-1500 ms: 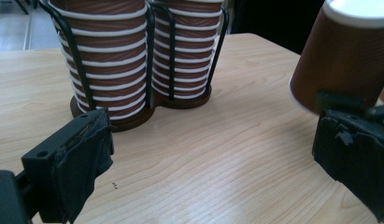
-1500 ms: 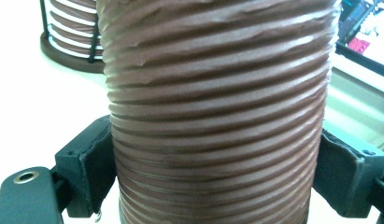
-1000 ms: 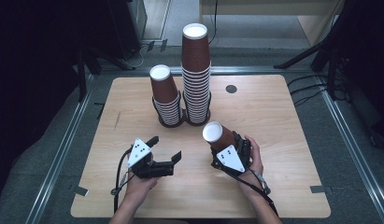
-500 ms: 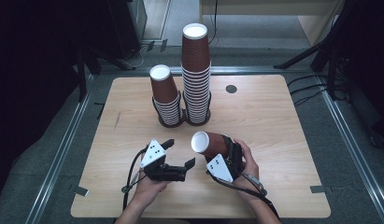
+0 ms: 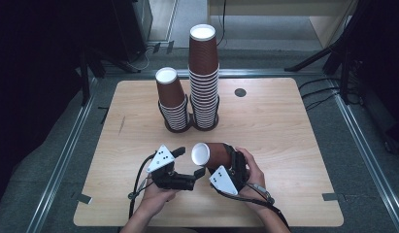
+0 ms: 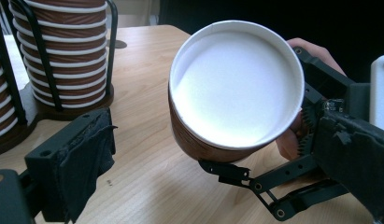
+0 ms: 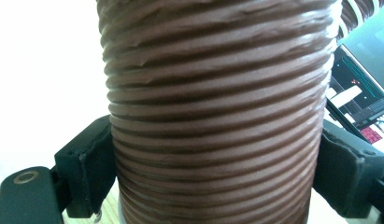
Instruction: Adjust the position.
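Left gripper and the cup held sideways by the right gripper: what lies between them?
Nothing but bare tabletop, in the left gripper view, separates the open left gripper from the cup in the right gripper.

- The cup [image 7: 217,112], pinched between the jaws in the right gripper view, runs off the top edge; its rim is cut off.
- Left gripper view: the cup stack [image 6: 63,51] beyond the jaws is cropped at the top.

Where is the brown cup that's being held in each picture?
High view: the cup lies on its side near the bottom middle, held by the right gripper.
Left gripper view: the cup sits in the centre, its white inside facing the camera.
Right gripper view: the cup's ribbed brown wall stands between the two black jaws.
Shared landmark: the wooden table.
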A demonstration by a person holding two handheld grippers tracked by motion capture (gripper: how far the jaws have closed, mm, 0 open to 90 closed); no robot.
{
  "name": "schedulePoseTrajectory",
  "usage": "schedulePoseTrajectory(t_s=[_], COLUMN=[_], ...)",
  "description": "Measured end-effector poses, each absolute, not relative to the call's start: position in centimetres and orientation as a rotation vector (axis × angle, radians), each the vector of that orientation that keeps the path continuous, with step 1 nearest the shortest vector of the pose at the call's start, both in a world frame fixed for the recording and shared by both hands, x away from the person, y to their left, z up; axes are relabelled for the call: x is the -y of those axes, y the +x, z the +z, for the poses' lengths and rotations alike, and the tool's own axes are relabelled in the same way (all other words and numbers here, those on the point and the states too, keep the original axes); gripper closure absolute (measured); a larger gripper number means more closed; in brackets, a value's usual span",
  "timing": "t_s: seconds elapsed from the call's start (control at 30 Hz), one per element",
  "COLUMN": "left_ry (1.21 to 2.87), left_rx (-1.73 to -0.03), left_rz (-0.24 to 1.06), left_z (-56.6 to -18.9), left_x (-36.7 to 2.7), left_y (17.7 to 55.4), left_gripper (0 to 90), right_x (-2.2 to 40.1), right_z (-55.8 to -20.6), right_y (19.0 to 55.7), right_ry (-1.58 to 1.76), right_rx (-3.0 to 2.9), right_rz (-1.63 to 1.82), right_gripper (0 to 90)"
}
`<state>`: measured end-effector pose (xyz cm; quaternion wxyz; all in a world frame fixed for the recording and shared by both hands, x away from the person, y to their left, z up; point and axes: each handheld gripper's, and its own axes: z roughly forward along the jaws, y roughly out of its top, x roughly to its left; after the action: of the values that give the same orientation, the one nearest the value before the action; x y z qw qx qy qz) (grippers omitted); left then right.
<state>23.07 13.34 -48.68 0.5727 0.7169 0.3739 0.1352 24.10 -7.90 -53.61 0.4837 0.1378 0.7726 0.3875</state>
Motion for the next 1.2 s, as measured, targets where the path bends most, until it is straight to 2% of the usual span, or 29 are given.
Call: schedulePoseTrajectory(t_s=[0.07, 0.13, 0.27, 0.4, 0.67, 0.87, 1.2], left_ry=[1.678, 1.679, 1.693, 1.699, 1.713, 1.706, 1.716], left_rx=[-0.879, -0.886, -0.882, -0.869, -0.872, -0.86, -0.861], left_rz=[0.304, 0.316, 0.303, 0.295, 0.279, 0.275, 0.289], left_z=[-48.7, -48.6, -48.7, -48.7, -48.7, -48.6, -48.5], left_x=[-13.4, -13.3, -13.2, -13.0, -12.8, -13.1, -13.0], left_y=[23.1, 23.1, 23.0, 22.9, 23.1, 23.0, 22.8], left_gripper=[0.2, 6.7, 6.9, 13.4, 14.7, 19.7, 20.1], right_x=[7.8, 7.6, 7.3, 7.1, 6.9, 6.5, 6.5], right_z=[-53.7, -53.7, -53.7, -53.5, -53.4, -53.5, -53.5], right_y=[24.0, 23.8, 23.4, 23.2, 23.0, 22.8, 22.7], right_ry=[0.332, 0.31, 0.269, 0.252, 0.234, 0.213, 0.208], right_rx=[-1.888, -1.892, -1.903, -1.903, -1.897, -1.905, -1.905], right_rz=[0.948, 0.955, 0.962, 0.963, 0.97, 0.97, 0.966], right_gripper=[12.1, 12.0, 12.0, 12.0, 12.0, 12.0, 11.8])
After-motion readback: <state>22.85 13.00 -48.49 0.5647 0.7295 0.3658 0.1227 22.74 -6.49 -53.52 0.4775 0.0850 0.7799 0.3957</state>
